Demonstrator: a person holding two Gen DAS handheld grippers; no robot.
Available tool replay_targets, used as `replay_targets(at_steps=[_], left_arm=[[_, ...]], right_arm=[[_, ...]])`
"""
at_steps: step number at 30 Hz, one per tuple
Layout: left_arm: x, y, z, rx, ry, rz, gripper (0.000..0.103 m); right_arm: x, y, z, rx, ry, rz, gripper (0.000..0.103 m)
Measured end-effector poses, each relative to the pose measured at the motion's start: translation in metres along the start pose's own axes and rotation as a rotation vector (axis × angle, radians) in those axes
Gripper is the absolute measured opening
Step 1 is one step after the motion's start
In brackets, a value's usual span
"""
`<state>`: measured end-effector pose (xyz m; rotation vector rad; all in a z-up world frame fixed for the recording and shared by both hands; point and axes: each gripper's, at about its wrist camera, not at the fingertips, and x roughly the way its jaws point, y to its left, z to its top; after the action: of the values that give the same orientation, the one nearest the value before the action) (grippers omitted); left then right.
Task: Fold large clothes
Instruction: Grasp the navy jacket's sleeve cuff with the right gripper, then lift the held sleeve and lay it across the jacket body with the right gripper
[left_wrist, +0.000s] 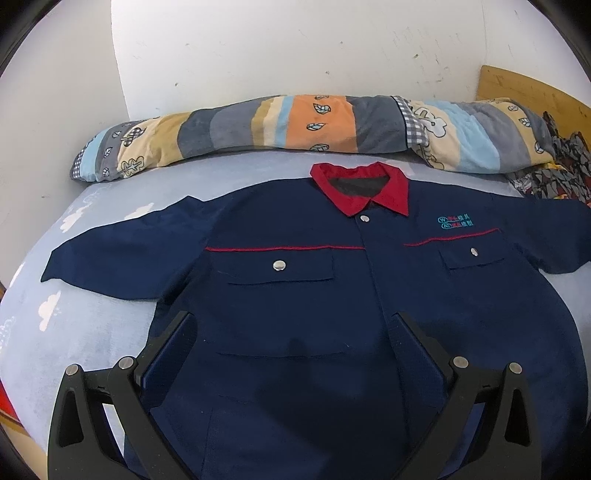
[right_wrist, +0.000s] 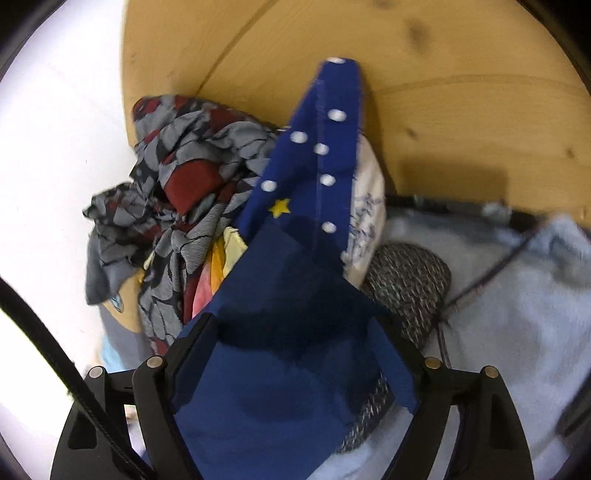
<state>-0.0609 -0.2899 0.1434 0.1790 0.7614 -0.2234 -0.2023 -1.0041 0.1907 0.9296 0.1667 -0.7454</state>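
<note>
left tool (left_wrist: 293, 332) sees spread jacket (left_wrist: 295, 277); right tool (right_wrist: 295, 328), clothes pile (right_wrist: 177, 206).

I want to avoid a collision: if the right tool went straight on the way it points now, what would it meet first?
Most likely the blue dotted cloth, which lies between the open fingers of the right tool. The wooden board comes only behind it, though depth is unclear.

place: home bedroom | signs: bed (left_wrist: 92, 332), rolled quilt (left_wrist: 295, 125), wooden headboard (right_wrist: 443, 92), clothes pile (right_wrist: 184, 206)
</note>
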Motion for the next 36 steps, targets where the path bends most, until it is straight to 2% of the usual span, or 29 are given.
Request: replay_targets(at_steps=[1, 2, 4, 7, 8, 16, 24, 30, 34, 36], left_arm=[[-0.001, 0.000, 0.000, 0.003, -0.002, 0.000, 0.103], [-0.001, -0.001, 0.000, 0.007, -0.005, 0.001, 0.103], [-0.002, -0.001, 0.000, 0.008, -0.009, -0.001, 0.103], [-0.004, -0.001, 0.000, 0.004, -0.010, -0.002, 0.103], [-0.004, -0.001, 0.000, 0.004, -0.011, -0.002, 0.103], [-0.015, 0.005, 0.000, -0.012, -0.035, 0.004, 0.103], [-0.045, 0.025, -0.003, -0.037, -0.092, 0.011, 0.103], [-0.075, 0.055, -0.007, -0.071, -0.149, 0.016, 0.103], [-0.094, 0.081, -0.013, -0.104, -0.182, 0.021, 0.103], [-0.102, 0.098, -0.017, -0.121, -0.191, 0.027, 0.103]], right_arm=[[0.004, 0.006, -0.001, -0.031, 0.004, -0.003, 0.064], [0.007, 0.011, -0.002, -0.058, 0.018, 0.008, 0.050], [0.006, 0.015, -0.003, -0.069, 0.009, -0.003, 0.037], [-0.007, 0.009, -0.006, -0.043, -0.023, 0.063, 0.021], [-0.012, 0.009, -0.007, -0.048, -0.032, 0.082, 0.019], [-0.065, 0.047, -0.022, -0.106, -0.073, 0.191, 0.015], [-0.127, 0.153, -0.058, -0.157, -0.052, 0.271, 0.015], [-0.164, 0.272, -0.123, -0.248, -0.046, 0.301, 0.015], [-0.178, 0.356, -0.202, -0.360, -0.043, 0.324, 0.014], [-0.179, 0.394, -0.255, -0.428, -0.037, 0.329, 0.014]])
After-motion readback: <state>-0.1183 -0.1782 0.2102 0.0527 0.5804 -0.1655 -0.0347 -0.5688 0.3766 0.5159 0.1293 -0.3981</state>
